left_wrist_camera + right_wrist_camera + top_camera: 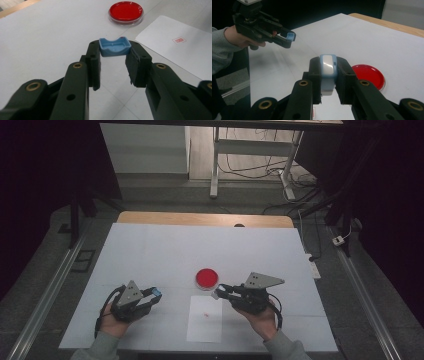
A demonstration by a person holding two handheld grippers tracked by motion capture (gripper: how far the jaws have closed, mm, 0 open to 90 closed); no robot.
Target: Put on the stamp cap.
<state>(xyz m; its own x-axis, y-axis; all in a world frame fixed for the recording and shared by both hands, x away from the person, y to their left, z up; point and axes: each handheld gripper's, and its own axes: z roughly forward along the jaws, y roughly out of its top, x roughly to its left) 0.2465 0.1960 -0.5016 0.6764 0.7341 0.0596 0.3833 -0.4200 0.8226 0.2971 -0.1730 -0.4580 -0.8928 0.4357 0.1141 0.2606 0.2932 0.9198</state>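
From above, the room around me is dim, nearly black at both sides, and the white-covered desk (165,255) takes the only even light, soft and low in contrast. The picture is grainy and slightly soft. My hands throw faint shadows only. Along my left jaws, the near black parts blur while the round red dish with a clear rim (125,11) stays fairly sharp, with a pale sheen on its edge. Along my right jaws, a bright glare sits on the white-faced pale blue plastic piece (328,71), and the far background falls dark.
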